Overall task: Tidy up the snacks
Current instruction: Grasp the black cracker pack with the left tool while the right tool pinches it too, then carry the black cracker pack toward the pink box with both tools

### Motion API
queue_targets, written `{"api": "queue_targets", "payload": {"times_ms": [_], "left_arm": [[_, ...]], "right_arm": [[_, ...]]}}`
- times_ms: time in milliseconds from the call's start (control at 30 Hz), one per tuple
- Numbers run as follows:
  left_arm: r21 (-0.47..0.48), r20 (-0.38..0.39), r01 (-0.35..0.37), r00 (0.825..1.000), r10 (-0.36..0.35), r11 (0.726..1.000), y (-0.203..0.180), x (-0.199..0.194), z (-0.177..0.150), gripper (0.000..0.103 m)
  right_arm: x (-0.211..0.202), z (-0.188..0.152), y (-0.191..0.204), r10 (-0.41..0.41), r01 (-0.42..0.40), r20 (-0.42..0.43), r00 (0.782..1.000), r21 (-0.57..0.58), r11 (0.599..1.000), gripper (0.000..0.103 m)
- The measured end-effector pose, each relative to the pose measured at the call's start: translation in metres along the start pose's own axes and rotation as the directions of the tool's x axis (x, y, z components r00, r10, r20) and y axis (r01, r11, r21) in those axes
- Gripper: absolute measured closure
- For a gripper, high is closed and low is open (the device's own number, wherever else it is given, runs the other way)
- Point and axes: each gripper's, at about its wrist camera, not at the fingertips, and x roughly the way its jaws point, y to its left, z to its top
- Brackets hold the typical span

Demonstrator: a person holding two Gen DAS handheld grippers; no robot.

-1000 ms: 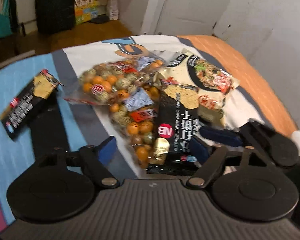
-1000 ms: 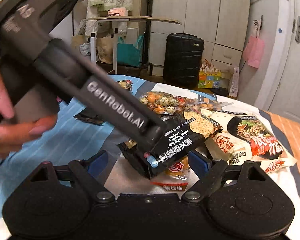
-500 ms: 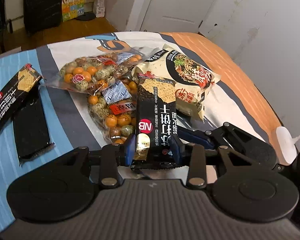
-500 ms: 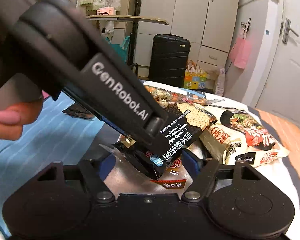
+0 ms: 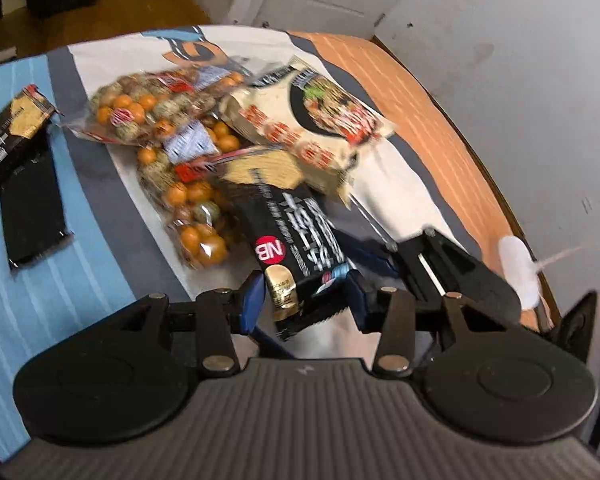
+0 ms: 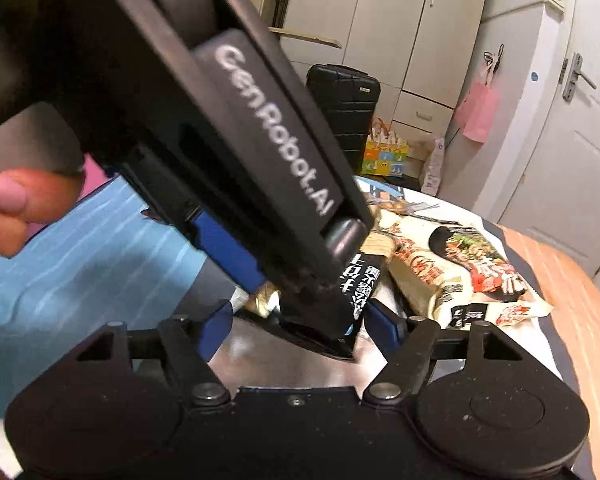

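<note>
The left gripper [image 5: 304, 300] is clamped on the black cracker pack [image 5: 296, 248]; the right gripper [image 6: 296, 326] stands apart (jaws just widening). Held by one end, it may slip.

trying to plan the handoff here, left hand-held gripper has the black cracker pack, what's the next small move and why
Probably lift the black cracker pack clear of the pile. The left hand-held gripper pinches its near end, but the far end still overlaps the bag of orange and green snack balls and the noodle packet, and the open right hand-held gripper sits close beneath.
</note>
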Motion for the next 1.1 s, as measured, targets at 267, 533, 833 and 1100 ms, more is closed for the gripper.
{"api": "queue_targets", "payload": {"times_ms": [267, 533, 833, 1100], "left_arm": [[0.018, -0.004, -0.029, 1.0, 0.029, 0.999, -0.017, -0.007, -0.007, 0.063], [0.004, -0.013, -0.032, 0.999, 0.032, 0.999, -0.016, -0.011, -0.008, 0.063], [0.029, -0.037, -0.071, 0.997, 0.072, 0.997, -0.031, -0.035, -0.016, 0.063], [0.018, -0.038, -0.108, 0.993, 0.109, 0.994, -0.039, -0.08, -0.032, 0.064]], "right_arm": [[-0.008, 0.007, -0.004, 0.002, -0.002, -0.014, 1.0, -0.002, 1.0, 0.029], [-0.009, 0.007, -0.001, -0.013, 0.015, -0.051, 0.999, 0.041, 0.999, 0.034], [-0.032, 0.021, 0.007, 0.014, -0.008, -0.081, 0.997, 0.067, 0.998, 0.034], [-0.064, 0.038, 0.027, 0.071, -0.069, -0.07, 0.995, 0.034, 0.997, 0.034]]}}
